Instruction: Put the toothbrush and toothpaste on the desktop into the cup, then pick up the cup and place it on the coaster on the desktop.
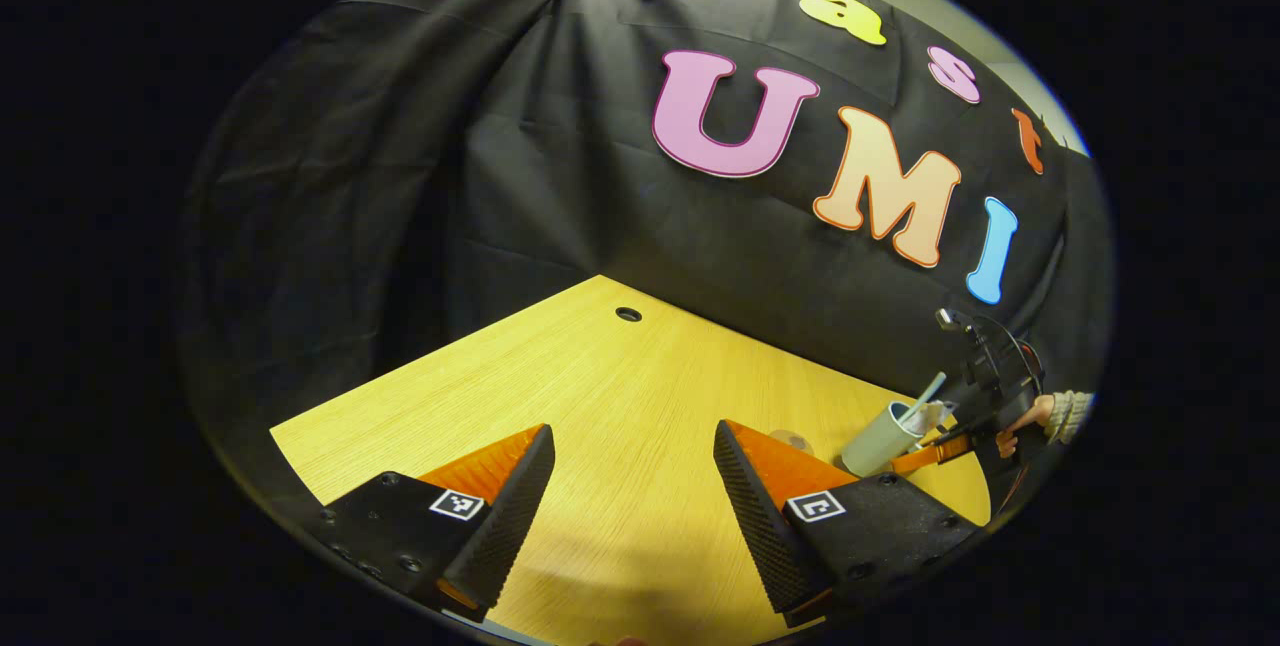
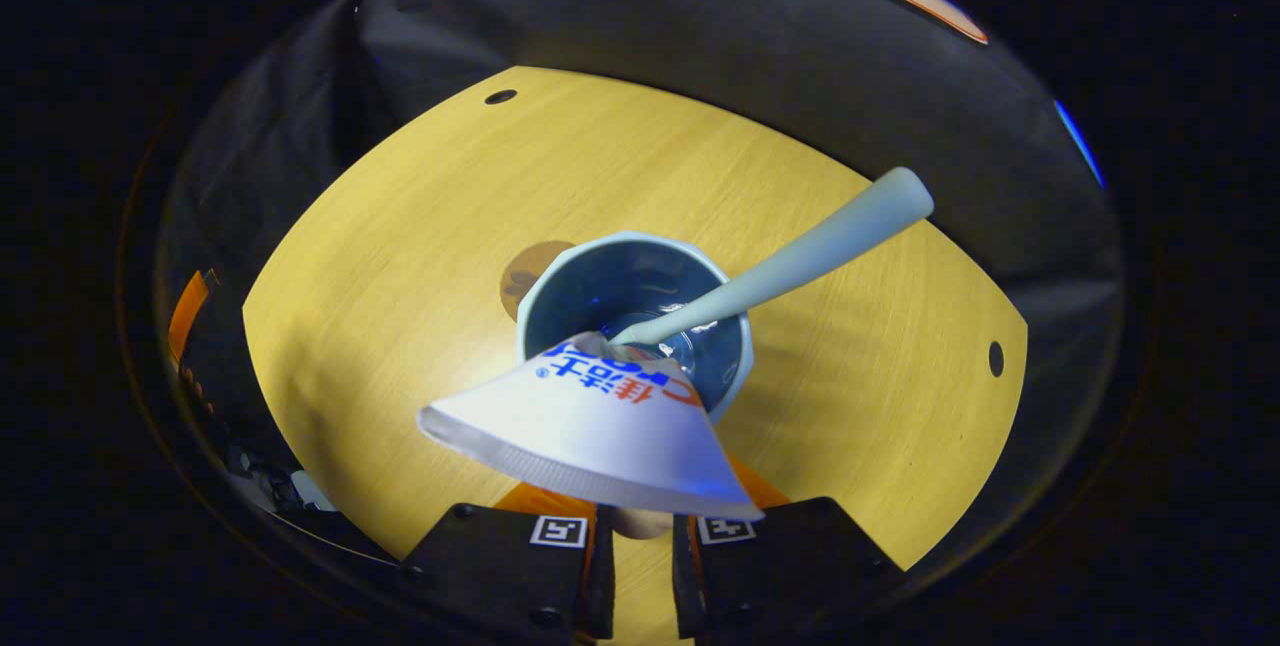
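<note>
In the right gripper view, the right gripper [image 2: 637, 551] is hanging directly above a pale blue-grey plastic cup [image 2: 634, 318] that is standing upright on the yellow wooden desktop [image 2: 400, 256]. Its two fingers are sitting almost together, pinching the flat crimped end of a white toothpaste tube [image 2: 590, 421], whose other end is dipping inside the cup. A pale green toothbrush [image 2: 790, 261] is leaning in the cup, its handle slanting out over the rim toward the upper right. A round brown coaster [image 2: 527, 271] is lying on the desktop, peeking out just beside the cup's left rim.

In the left gripper view, the left gripper [image 1: 633, 486] is hovering over bare desktop with its fingers spread wide apart, gripping nothing. Far to the right, the cup [image 1: 880, 441] is showing with the toothbrush in it, and a person's hand [image 1: 1025, 423] is holding the right gripper over it.
</note>
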